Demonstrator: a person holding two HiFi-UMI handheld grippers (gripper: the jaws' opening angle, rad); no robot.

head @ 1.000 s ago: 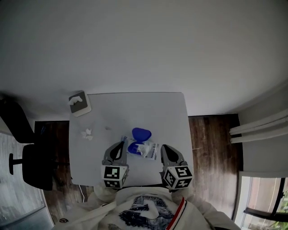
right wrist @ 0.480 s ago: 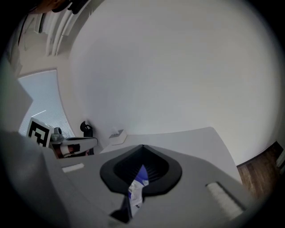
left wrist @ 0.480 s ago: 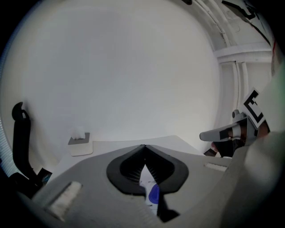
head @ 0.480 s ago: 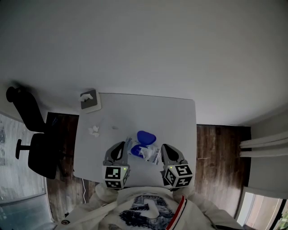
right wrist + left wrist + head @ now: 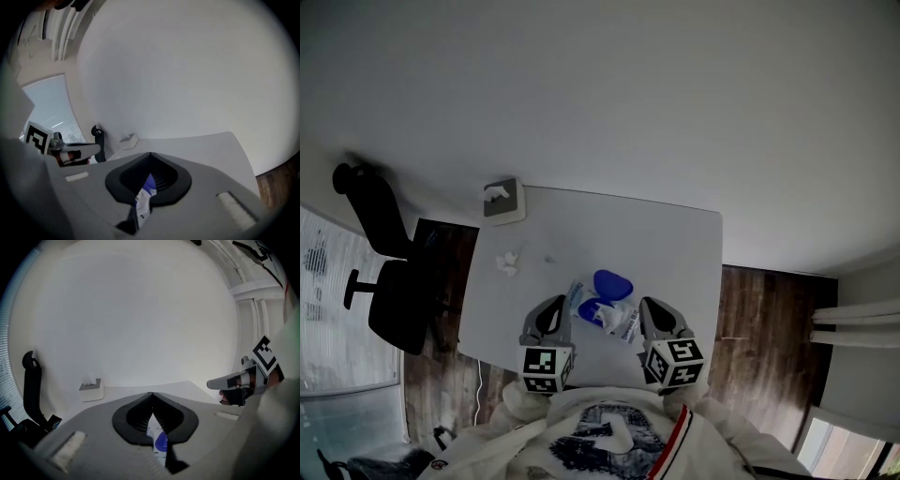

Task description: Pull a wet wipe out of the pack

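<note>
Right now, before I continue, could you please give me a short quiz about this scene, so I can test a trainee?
1. True or false: the pack lies on the floor.
2. What stands at the far left corner of the table? A a cup, B a tissue box, C a lamp.
3. Are the jaws of the right gripper apart or together?
Key: 1 false; 2 B; 3 together.

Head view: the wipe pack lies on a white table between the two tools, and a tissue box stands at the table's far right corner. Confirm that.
Not quite: the tissue box stands at the table's far left corner, not the far right, as the head view shows. The rest holds.
</note>
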